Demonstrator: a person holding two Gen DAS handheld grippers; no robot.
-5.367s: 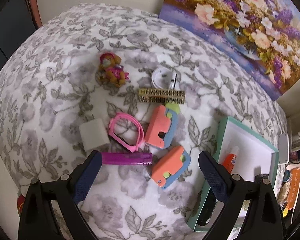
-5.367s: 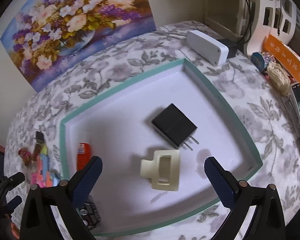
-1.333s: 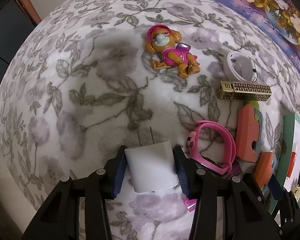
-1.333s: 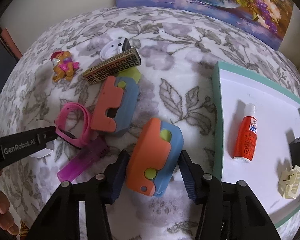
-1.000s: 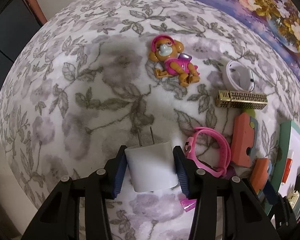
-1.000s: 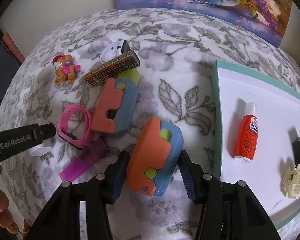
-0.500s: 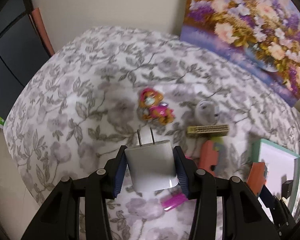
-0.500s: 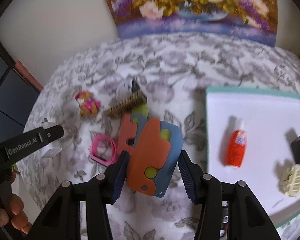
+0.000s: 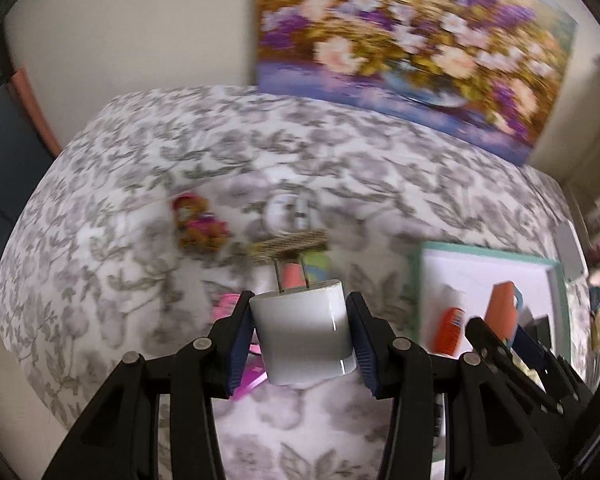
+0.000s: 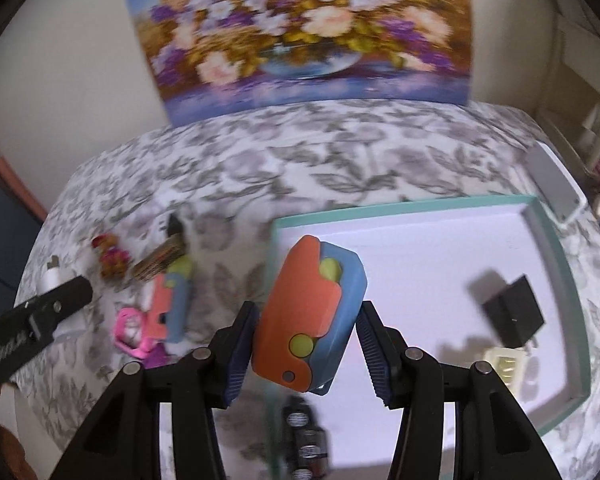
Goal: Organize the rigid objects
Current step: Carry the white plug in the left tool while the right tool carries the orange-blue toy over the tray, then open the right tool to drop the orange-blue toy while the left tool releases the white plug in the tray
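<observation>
My left gripper (image 9: 302, 336) is shut on a white plug adapter (image 9: 304, 340), prongs forward, held above the floral cloth. My right gripper (image 10: 308, 340) is shut on an orange and blue toy (image 10: 310, 316), held above the left edge of the teal-rimmed white tray (image 10: 556, 264). In the tray lie a black adapter (image 10: 514, 316), a cream clip (image 10: 506, 364) and a red glue bottle (image 9: 448, 328). On the cloth remain a second orange and blue toy (image 10: 170, 308), a pink watch (image 10: 130, 330), a gold patterned bar (image 9: 288, 246), a white earbud case (image 9: 286, 212) and a small dog figure (image 9: 198, 228).
A flower painting (image 10: 300, 28) leans on the wall behind the table. A white box (image 10: 552, 184) lies past the tray's far right corner. A dark object (image 10: 306, 440) sits at the tray's near edge. Clutter lies at the table's right edge.
Both grippers have lifted their objects off the cloth and swung right toward the tray. The right gripper's toy is now over the tray's left edge.
</observation>
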